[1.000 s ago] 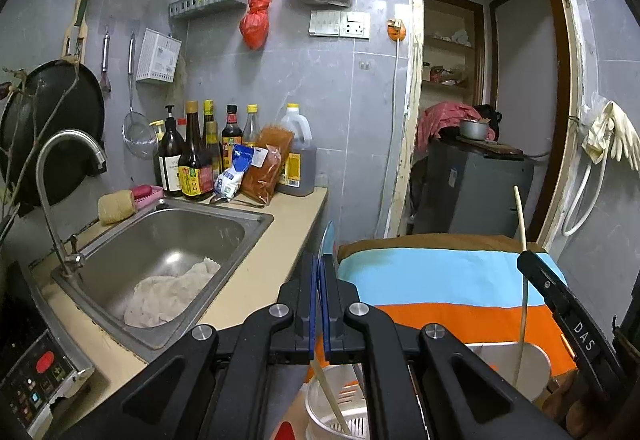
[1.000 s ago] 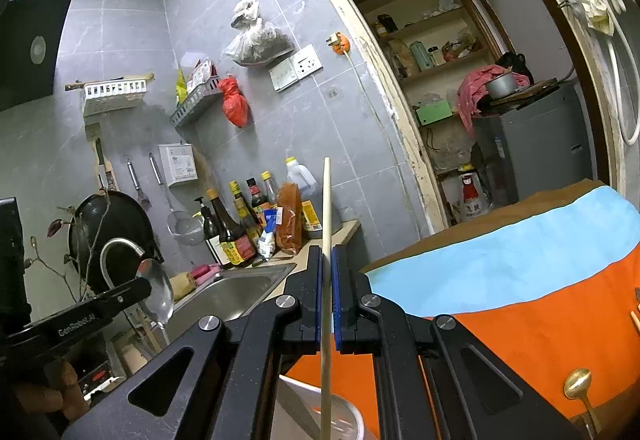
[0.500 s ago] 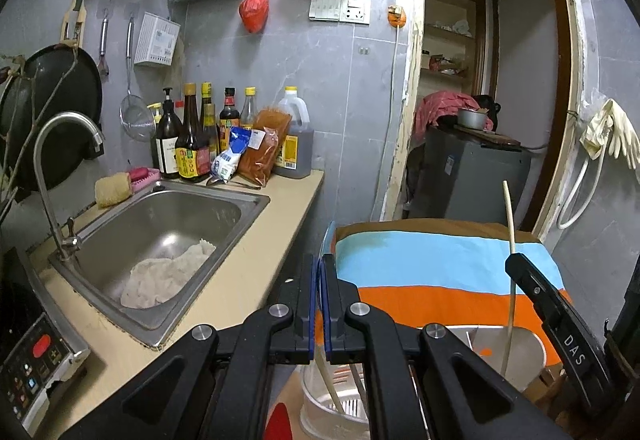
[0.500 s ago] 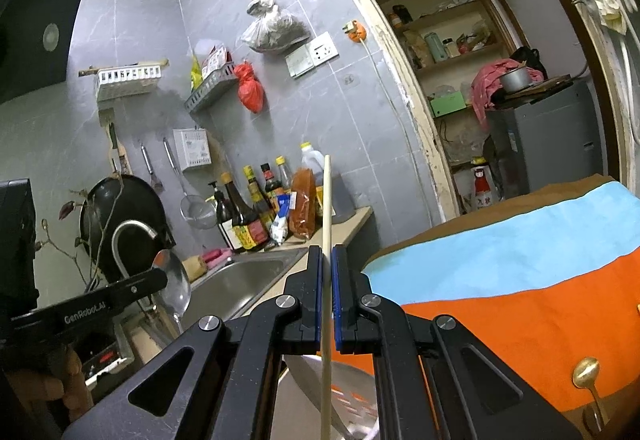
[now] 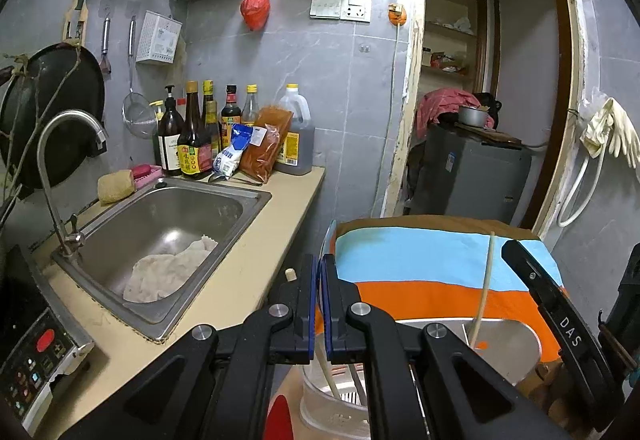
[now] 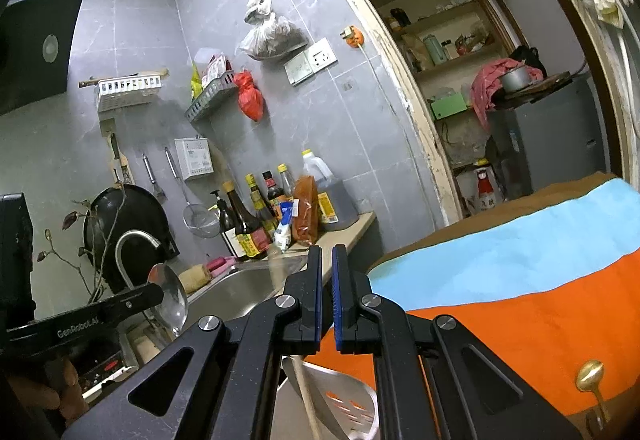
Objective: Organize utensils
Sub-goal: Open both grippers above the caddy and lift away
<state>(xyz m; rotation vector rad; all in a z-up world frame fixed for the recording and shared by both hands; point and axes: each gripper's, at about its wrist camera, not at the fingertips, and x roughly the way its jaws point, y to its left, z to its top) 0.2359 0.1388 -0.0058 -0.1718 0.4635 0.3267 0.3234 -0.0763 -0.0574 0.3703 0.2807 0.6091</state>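
Note:
My left gripper (image 5: 319, 272) is shut on a steel spoon; its bowl (image 6: 170, 296) shows in the right wrist view, upright beside the left gripper's body. My right gripper (image 6: 327, 262) is slightly open and empty; the chopstick (image 6: 307, 396) it held leans below it against a slotted steel spatula (image 6: 340, 400). In the left wrist view the chopstick (image 5: 484, 288) stands near the right gripper's finger (image 5: 560, 324), over a clear plastic utensil holder (image 5: 332, 400) holding another chopstick. A brass spoon (image 6: 590, 380) lies on the striped cloth (image 6: 500, 280).
A steel sink (image 5: 160, 240) with a white rag sits left, with tap (image 5: 60, 160), sauce bottles (image 5: 196, 136) and a control panel (image 5: 36, 360) on the beige counter (image 5: 256, 272). A doorway (image 5: 488, 100) and grey cabinet (image 5: 476, 176) lie behind.
My right gripper opened and let go of the chopstick, which dropped and now leans below the jaws. My left gripper tilted down a little, still holding the spoon.

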